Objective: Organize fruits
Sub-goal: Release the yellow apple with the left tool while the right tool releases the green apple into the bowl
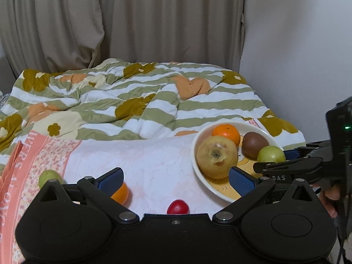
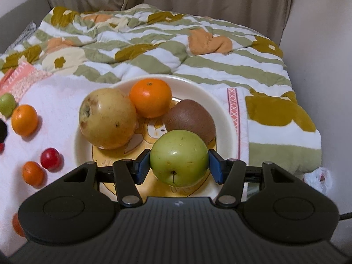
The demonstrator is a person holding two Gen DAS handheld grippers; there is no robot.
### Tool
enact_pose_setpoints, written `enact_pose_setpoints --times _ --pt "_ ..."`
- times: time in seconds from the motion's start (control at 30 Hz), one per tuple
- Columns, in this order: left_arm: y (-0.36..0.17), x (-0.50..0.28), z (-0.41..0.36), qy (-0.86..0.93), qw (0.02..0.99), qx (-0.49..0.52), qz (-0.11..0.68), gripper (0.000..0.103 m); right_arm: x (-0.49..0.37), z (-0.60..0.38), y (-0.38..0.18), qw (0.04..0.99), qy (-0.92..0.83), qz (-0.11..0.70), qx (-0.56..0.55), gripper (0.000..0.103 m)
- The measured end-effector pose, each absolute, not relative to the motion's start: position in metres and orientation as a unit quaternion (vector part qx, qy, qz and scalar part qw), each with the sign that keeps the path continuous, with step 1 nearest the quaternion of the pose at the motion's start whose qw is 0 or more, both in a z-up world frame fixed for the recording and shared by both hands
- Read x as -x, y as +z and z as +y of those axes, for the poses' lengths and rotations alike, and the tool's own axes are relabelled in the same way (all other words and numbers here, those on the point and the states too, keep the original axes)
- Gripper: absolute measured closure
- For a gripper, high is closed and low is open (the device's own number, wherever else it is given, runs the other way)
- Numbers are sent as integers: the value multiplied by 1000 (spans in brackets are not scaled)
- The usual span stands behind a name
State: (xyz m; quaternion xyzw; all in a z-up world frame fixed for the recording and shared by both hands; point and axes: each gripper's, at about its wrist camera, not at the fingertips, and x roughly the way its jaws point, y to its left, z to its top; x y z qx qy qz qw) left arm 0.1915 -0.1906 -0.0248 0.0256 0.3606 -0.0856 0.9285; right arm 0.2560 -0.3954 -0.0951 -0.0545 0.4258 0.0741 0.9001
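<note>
Now the right gripper (image 2: pixel 179 162) is clamping a smooth, firm, round green apple (image 2: pixel 178 157) at its widest sides, slippery-looking skin, hanging above the cream ceramic plate (image 2: pixel 222 118). Beyond the fingers, fruit is lying. Left gripper (image 1: pixel 176 179) is gaping wide, holding nothing.

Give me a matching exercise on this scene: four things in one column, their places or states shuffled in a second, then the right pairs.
Things
1. green apple
2. kiwi
3. red fruit
4. left gripper

Places or states
A. on the pink cloth, outside the bowl
B. lying in the bowl, ungripped
C. jaws open, nothing between them
D. clamped between the right gripper's jaws, over the bowl

Pairs: 1-D, 2-B, 3-A, 4-C
</note>
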Motion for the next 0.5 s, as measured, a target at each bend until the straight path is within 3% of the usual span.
enact_pose_setpoints --times 0.17,0.23,0.3,0.5 --pt "-27 -186 -189 -82 928 -36 362 0 -257 -393 -101 900 76 426 53 31" --pt "-28 -184 -189 -81 928 -40 362 0 -253 -393 -100 905 72 414 60 20" --pt "-28 -181 -190 -81 928 -39 362 0 -248 -393 -95 912 68 398 64 0" --pt "-24 -171 -190 -79 930 -40 357 0 -235 -403 -83 920 51 385 44 0"
